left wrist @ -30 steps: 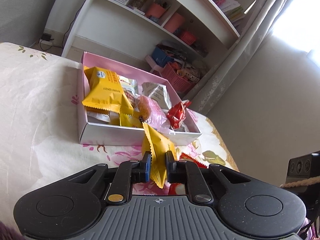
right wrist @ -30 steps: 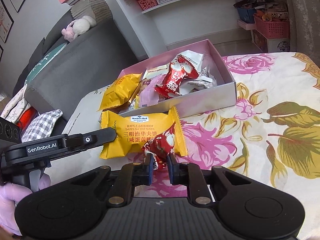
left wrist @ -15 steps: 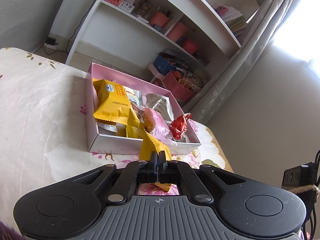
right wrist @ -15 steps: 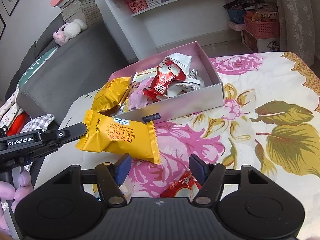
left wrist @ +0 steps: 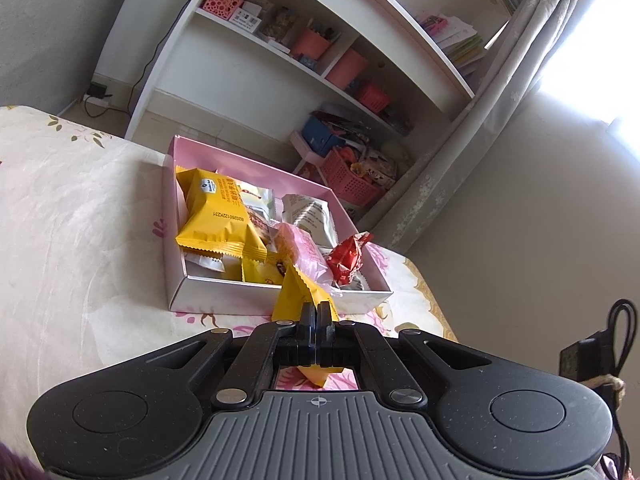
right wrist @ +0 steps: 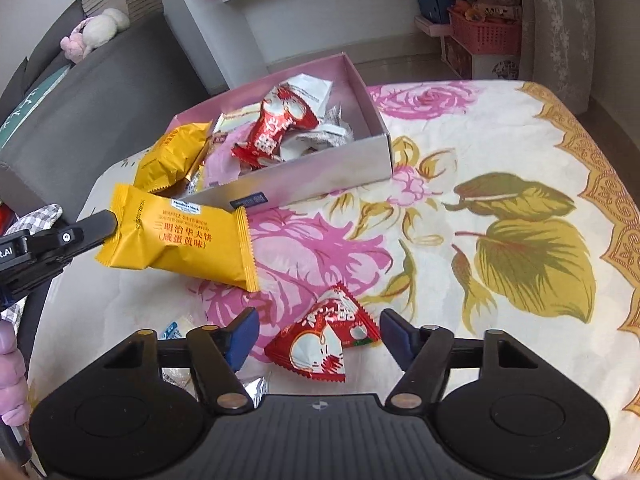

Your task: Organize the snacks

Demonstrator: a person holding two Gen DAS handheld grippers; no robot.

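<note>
Beside the pink box (right wrist: 328,176), the left gripper (left wrist: 316,314) is pinching a yellow packet (right wrist: 180,240); the right gripper (right wrist: 316,334), jaws just closing, is straddling a red packet (right wrist: 324,340) untouched.

Crowded pink box (right wrist: 320,176), bare cloth (right wrist: 500,152) beside

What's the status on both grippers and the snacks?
Left gripper shut on yellow waffle pack. Right gripper open, closing around red packet. Pink box unobstructed.

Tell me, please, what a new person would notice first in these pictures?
Probably the yellow waffle packet, held by its end in the shut left gripper above the flowered cloth. Behind it stands the pink box, heaped with snacks. A red triangular packet lies on the cloth between the open fingers of the right gripper.
</note>
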